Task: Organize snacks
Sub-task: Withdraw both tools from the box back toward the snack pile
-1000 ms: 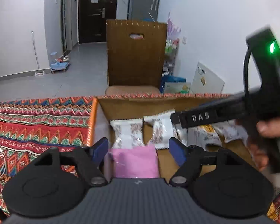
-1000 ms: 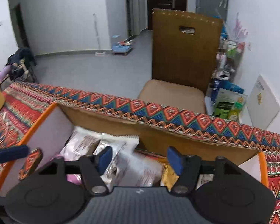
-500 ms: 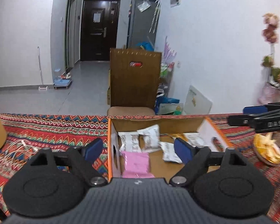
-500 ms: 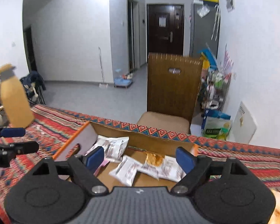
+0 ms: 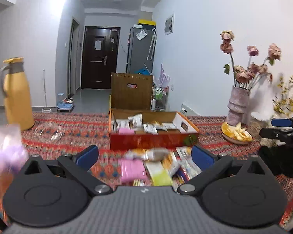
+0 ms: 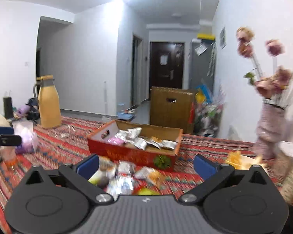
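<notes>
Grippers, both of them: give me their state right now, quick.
Left gripper: open, holding nothing; jaws have just been opening.
Right gripper: open, holding nothing; jaws have just been opening.

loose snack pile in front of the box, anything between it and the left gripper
Nothing visible does. The left gripper, jaws wide open and empty, looks straight onto the loose snack pile on the patterned cloth. The box stands beyond the pile, not before it.

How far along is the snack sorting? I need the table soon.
Partly done: several packets, one pink, lie in the box. Nothing is in hand: the left gripper and right gripper have just opened wide, empty. Left: the loose pile in front of the box.
</notes>
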{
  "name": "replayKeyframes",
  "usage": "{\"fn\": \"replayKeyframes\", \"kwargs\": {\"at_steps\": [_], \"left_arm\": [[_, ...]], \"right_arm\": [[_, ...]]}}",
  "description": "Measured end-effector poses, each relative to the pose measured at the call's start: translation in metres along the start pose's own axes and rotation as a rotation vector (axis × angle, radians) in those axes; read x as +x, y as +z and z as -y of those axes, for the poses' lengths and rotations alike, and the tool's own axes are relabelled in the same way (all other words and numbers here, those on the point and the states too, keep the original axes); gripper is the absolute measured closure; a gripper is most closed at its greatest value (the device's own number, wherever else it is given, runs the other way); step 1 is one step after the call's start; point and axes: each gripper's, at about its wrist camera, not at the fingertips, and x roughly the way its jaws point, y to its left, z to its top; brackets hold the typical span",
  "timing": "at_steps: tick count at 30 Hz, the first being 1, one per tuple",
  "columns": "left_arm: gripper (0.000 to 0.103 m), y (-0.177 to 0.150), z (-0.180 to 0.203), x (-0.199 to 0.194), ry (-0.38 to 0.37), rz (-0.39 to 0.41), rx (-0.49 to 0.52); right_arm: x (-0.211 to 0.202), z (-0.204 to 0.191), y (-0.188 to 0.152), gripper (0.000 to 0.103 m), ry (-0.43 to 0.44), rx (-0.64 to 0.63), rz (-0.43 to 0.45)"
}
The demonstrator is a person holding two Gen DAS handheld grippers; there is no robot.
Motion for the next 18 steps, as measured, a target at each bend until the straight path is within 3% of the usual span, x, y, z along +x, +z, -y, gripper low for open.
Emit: {"fn": "replayKeyframes", "kwargs": {"at_steps": [4, 8, 12, 18], "left_arm": [[0.0, -0.059, 0.016, -0.046, 0.005, -0.017, -0.055], [0.0, -0.101, 0.027, -0.061, 0.015, -0.083, -0.067], [0.0, -0.116, 0.029, -0.065, 0.015, -0.121, -0.075], [0.0, -0.117, 0.033, -0.066, 0.015, -0.125, -0.061]], "right_arm": [[-0.041, -0.027, -0.06, 0.0, -0.023, -0.001, 0.01], [-0.074, -0.051, -0.12, 0.0, -0.061, 0.068, -0.048], [-0.086, -0.059, -0.144, 0.0, -0.041, 0.053, -0.117], [-0.094, -0.06, -0.147, 0.0, -0.072, 0.074, -0.114]]}}
